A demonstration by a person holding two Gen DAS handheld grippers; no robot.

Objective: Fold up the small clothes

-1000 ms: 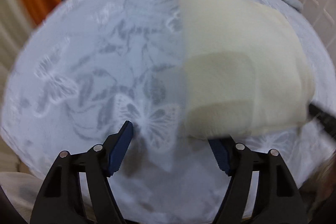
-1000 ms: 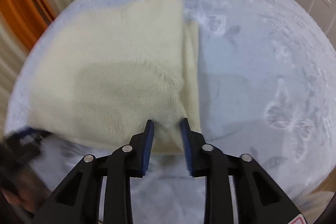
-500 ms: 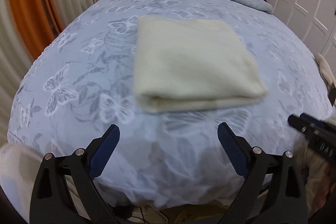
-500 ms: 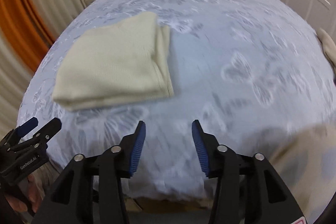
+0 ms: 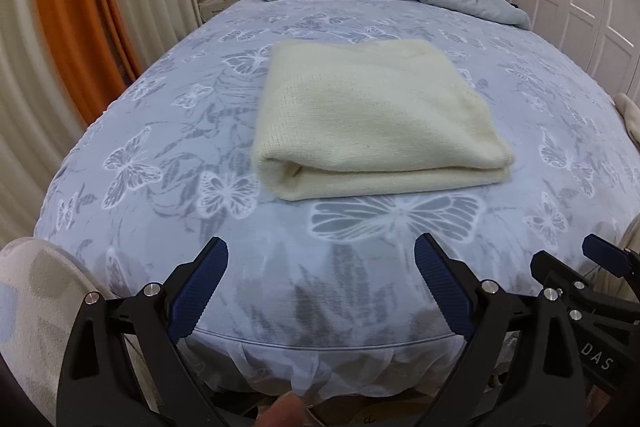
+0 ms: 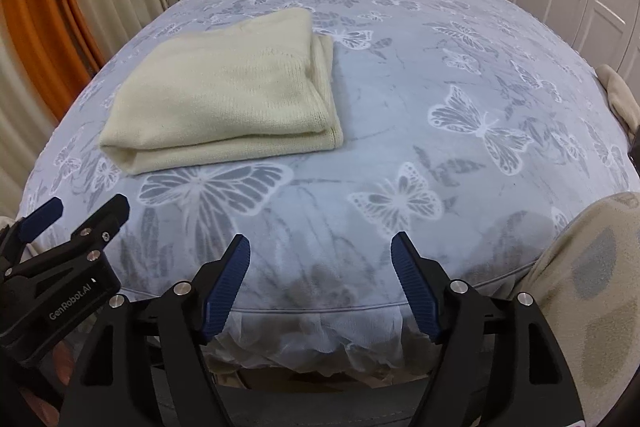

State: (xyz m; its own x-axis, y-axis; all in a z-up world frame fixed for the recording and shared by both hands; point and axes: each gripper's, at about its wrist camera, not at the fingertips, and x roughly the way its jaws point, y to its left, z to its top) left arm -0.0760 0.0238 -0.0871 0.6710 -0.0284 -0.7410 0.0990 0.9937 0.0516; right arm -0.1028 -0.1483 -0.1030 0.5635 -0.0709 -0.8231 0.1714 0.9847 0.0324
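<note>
Lay folded flat on the bed, a cream knit garment, soft and light, best pinched at its thick folded edge, well apart from left gripper and right gripper, both spread, the right one's jaws having just been opening with nothing between.

Readable markings:
- "GenRobot.AI", white lettering on black body of left gripper, lower left of right wrist view.
- "DAS", white letters, partly cut off, on black body of right gripper, lower right of left wrist view.
- No other legible text.
</note>
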